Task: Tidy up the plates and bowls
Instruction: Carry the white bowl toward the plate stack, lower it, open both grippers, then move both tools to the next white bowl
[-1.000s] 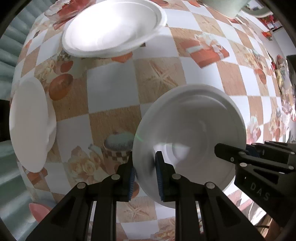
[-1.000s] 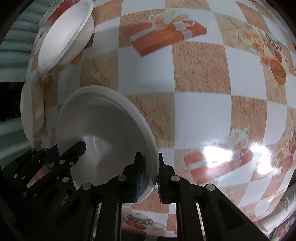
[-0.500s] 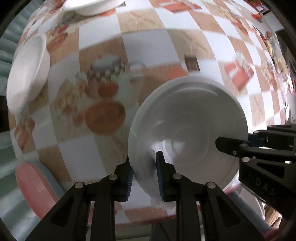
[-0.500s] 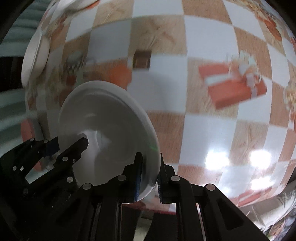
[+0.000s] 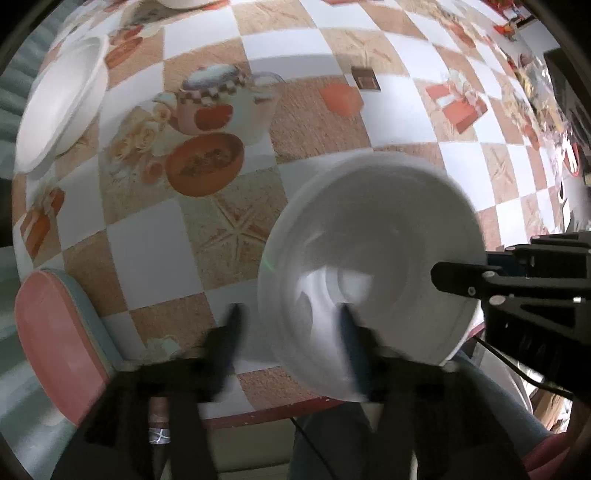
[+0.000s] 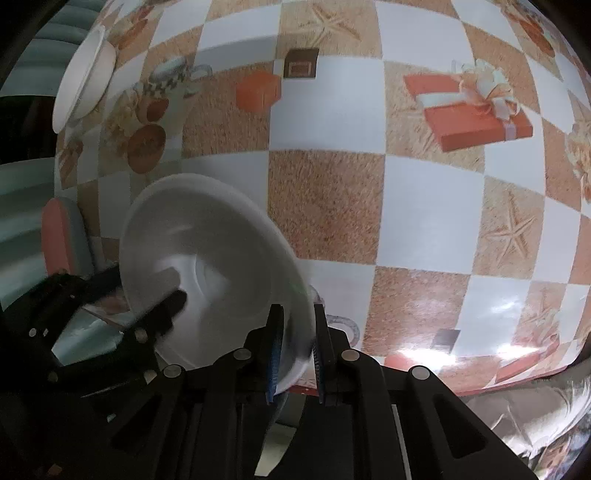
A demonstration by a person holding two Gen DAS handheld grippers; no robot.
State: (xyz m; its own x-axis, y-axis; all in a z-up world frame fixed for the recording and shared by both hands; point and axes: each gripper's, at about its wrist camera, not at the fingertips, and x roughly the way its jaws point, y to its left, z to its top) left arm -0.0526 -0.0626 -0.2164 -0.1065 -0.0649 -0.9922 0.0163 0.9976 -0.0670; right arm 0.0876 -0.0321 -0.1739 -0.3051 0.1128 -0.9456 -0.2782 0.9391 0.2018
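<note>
A white bowl (image 5: 373, 243) hangs over the table's near edge. My right gripper (image 6: 295, 328) is shut on its rim; the bowl's inside shows in the right wrist view (image 6: 207, 266). My left gripper (image 5: 291, 325) is open and blurred, its fingers spread to either side of the bowl's left rim, one finger inside. The right gripper shows at the right of the left wrist view (image 5: 461, 277). Another white bowl (image 5: 59, 103) sits at the table's left edge, also in the right wrist view (image 6: 83, 77).
The table carries a checked orange-and-white cloth (image 5: 229, 229). A pink-and-teal plate stack (image 5: 59, 343) sits at the near left corner, also in the right wrist view (image 6: 61, 236). A further white dish (image 5: 188, 3) lies at the far edge.
My left gripper has opened and let go of the bowl's rim. Both grippers and the bowl have moved back toward the table's near edge.
</note>
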